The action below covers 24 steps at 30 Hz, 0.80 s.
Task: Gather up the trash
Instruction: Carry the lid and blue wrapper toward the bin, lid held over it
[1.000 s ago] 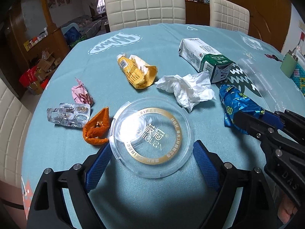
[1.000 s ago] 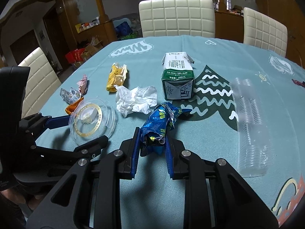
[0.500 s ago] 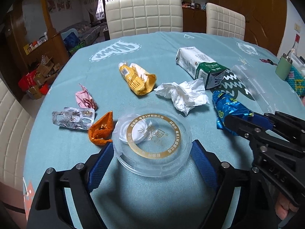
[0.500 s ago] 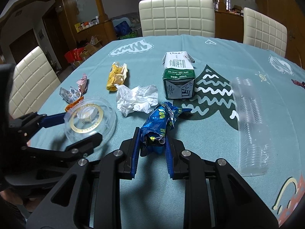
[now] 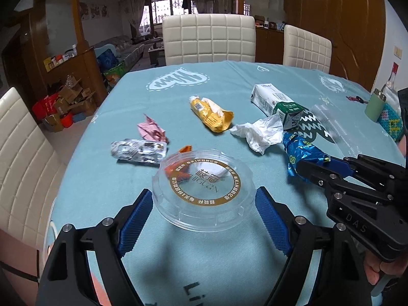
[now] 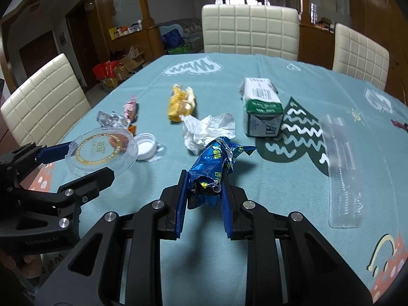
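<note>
Two tools are loaded: my left tool [image 5: 204,204] grips the clear lid [image 5: 204,188] across its width, raised off the surface [image 5: 229,81]; my right tool [image 6: 204,199] pinches the blue wrapper [image 6: 216,163], pointing forward.

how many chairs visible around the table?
3. One cream chair at the far side, a second at the far right, a third on the left side. The near side is out of frame, so more may be hidden.
</note>
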Tool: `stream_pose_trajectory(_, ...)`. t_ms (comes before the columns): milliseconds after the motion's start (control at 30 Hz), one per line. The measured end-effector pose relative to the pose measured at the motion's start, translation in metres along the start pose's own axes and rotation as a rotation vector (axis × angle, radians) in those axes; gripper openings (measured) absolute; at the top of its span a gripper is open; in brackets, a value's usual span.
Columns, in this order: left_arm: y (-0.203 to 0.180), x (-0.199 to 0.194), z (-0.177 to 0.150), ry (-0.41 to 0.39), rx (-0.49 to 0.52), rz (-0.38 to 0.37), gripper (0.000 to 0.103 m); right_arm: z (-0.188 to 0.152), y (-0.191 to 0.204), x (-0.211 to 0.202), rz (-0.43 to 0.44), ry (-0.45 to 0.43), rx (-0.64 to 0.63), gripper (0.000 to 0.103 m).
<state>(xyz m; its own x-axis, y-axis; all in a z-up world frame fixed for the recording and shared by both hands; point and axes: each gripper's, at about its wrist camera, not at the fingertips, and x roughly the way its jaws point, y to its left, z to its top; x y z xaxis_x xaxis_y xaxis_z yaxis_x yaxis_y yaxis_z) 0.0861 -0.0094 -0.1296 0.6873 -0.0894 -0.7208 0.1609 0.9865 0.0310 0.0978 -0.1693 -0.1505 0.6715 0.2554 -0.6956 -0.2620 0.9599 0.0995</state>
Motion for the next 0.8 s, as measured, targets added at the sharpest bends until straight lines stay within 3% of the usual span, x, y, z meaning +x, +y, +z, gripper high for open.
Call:
stream_pose_trajectory(467,0.069,-0.045,-0.03,-0.076,-0.089,0.084,0.08,0.012,0.081,-0.017,0.069,-0.025,-0.143,0.025)
stream_pose_trajectory(800,0.141,-0.07,-0.055,-0.111,-0.192,0.204,0.08,0.022,0.168,-0.007,0.137,-0.018,-0.308,0.025)
